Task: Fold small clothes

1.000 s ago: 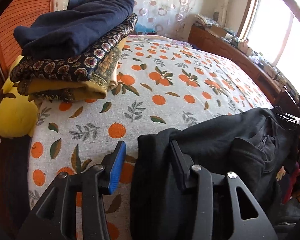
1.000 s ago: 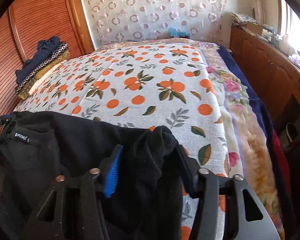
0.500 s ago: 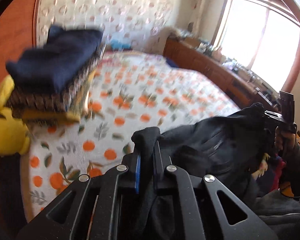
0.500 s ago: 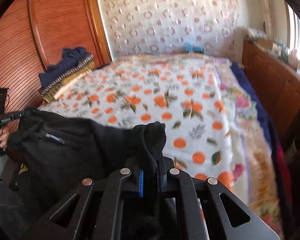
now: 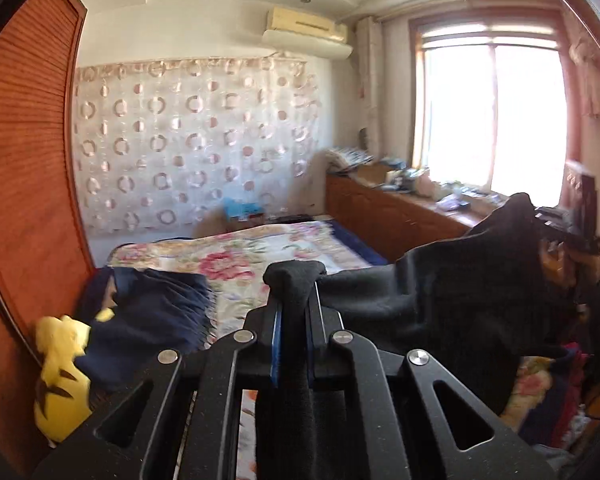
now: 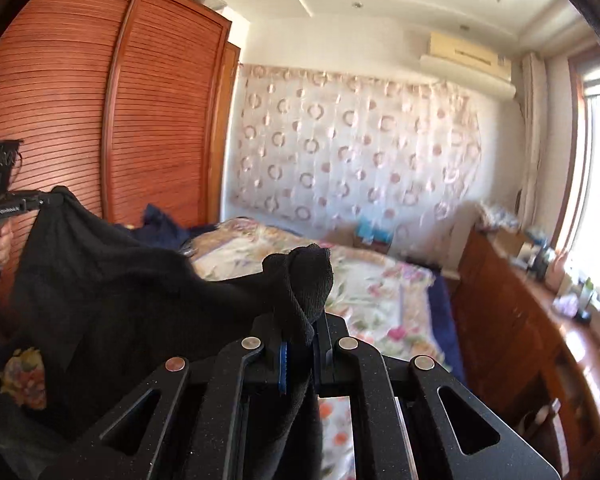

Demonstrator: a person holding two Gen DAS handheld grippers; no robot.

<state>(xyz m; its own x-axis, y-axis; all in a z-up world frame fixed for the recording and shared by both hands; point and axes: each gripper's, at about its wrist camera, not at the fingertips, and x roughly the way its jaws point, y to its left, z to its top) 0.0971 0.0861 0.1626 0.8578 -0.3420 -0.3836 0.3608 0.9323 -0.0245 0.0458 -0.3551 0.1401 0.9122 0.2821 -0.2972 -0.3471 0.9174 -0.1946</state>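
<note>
A black garment (image 5: 440, 300) hangs in the air, stretched between my two grippers above the bed. My left gripper (image 5: 294, 312) is shut on one corner of it, with a bunch of cloth sticking out past the jaws. My right gripper (image 6: 300, 332) is shut on the other corner of the garment (image 6: 100, 280). The left gripper also shows at the left edge of the right wrist view (image 6: 4, 208), and the right gripper shows at the right edge of the left wrist view (image 5: 568, 232).
A stack of folded clothes with a navy piece (image 5: 148, 316) on top lies at the bed's left, beside a yellow plush toy (image 5: 60, 376). The bed (image 5: 260, 252) has a floral cover. A wooden wardrobe (image 6: 80, 120) stands left, a cluttered wooden sideboard (image 5: 388, 212) right.
Both grippers shut on the black garment's corners, then rose and tilted up, lifting it off the bed. The views now look across the room instead of down at the cover.
</note>
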